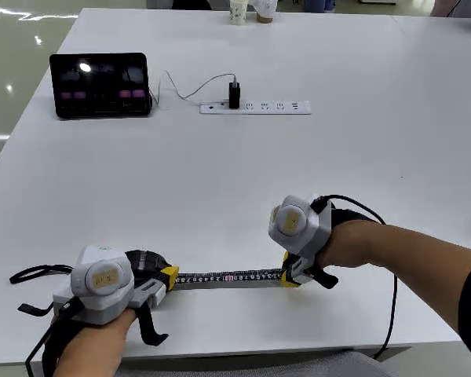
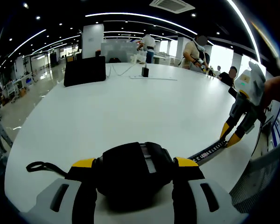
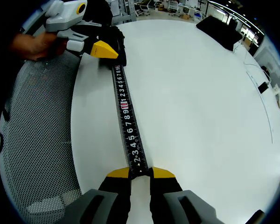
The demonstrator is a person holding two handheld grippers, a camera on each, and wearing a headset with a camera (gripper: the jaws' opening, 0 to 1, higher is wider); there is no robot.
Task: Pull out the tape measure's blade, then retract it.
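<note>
Left gripper (image 1: 163, 276), at the near left of the white table (image 1: 353, 157), is clamped around the black tape measure (image 1: 145, 263). Right gripper (image 1: 286, 277), its forearm entering from the right, pinches the tip of the blade (image 1: 228, 277), which lies flat between them. Tablet (image 1: 100, 85) and power strip (image 1: 255, 107) sit far off, well apart from the work.

An open-plan office: white tabletop (image 1: 314, 157), power strip (image 1: 255, 107) upper centre, desk rows (image 3: 177, 7) along the top, ceiling strip lights (image 2: 130, 16).

White table (image 1: 337, 157) (glossy) carries tablet (image 1: 100, 85), power strip (image 1: 255, 107), cups (image 1: 239, 11), tape measure (image 1: 151, 265).
</note>
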